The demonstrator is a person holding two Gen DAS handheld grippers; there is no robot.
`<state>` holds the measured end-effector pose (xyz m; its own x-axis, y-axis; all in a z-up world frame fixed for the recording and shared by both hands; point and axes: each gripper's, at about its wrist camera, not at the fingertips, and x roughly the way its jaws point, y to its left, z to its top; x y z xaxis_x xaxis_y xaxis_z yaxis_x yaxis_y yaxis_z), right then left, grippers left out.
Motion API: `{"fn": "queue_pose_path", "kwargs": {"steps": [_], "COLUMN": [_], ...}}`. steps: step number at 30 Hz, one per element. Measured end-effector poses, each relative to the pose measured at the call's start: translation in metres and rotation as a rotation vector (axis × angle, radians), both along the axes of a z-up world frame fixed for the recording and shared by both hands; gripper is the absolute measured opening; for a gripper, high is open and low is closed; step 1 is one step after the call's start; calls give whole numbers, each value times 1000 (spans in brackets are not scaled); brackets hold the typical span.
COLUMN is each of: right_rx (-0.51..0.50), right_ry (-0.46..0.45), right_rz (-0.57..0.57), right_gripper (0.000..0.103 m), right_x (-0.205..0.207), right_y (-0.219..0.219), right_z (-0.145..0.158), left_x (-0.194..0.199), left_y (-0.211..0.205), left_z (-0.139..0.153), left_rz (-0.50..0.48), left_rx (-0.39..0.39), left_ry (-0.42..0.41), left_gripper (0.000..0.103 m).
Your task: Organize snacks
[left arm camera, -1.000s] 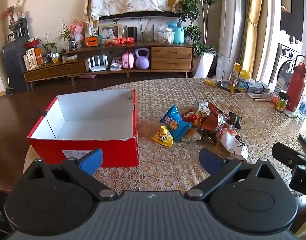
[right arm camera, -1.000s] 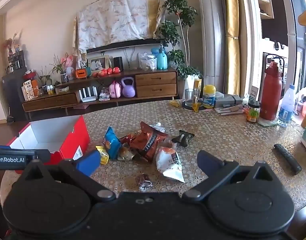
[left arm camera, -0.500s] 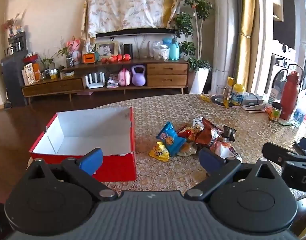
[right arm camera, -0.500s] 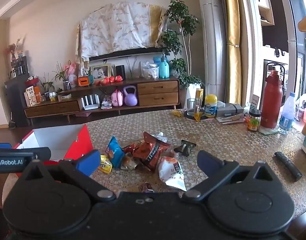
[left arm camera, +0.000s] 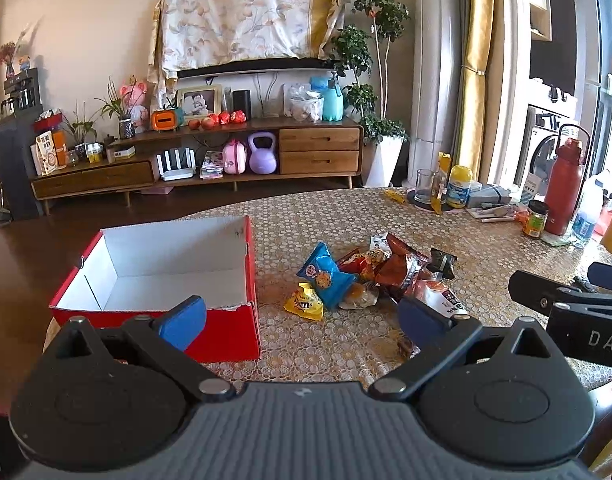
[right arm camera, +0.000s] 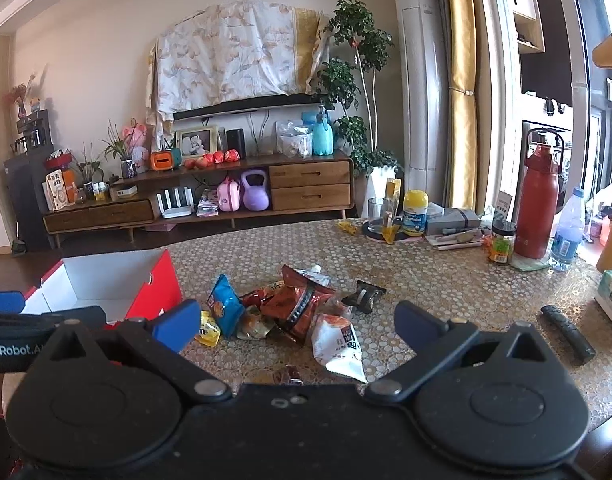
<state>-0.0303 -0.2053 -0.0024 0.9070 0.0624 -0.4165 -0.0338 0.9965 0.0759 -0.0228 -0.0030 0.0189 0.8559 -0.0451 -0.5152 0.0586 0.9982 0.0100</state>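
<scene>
Between red box [left arm camera: 225, 332] & snack pile [left arm camera: 370, 276], bare tablecloth [left arm camera: 346, 344]; both tongs [left arm camera: 301, 320] [right arm camera: 297, 326] wide, empty.

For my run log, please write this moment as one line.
left claw: open, empty | right claw: open, empty | red box: empty | snack pile: on table beside box | no snack grasped yet

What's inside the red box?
Nothing that shows: the red box has bare white walls and a bare white floor inside. Its front wall and the left gripper cover the near strip of floor, so that part stays unseen.
</scene>
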Motion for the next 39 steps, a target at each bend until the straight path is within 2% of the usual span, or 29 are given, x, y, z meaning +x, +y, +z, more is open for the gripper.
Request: {"fn": "queue_pose_path", "kwargs": {"steps": [7,19,39], "right_rx": [0,-24,-42], "right_ry": [0,-27,-27], "right_rz": [-1,-23,-17], "right_gripper": [103,103,103], "right_x": [-1,-14,-18], "right_y": [-1,2,6], "right_z": [1,10,16], "left_x": [-5,-10,-13], "left_y": [-1,4,-3], "left_z": [3,9,11], "left_rz": [-16,-12,-25], "left_rx": [-17,-34,-16], "left_ry": [15,-8,-48], "left_gripper": [103,103,103]}}
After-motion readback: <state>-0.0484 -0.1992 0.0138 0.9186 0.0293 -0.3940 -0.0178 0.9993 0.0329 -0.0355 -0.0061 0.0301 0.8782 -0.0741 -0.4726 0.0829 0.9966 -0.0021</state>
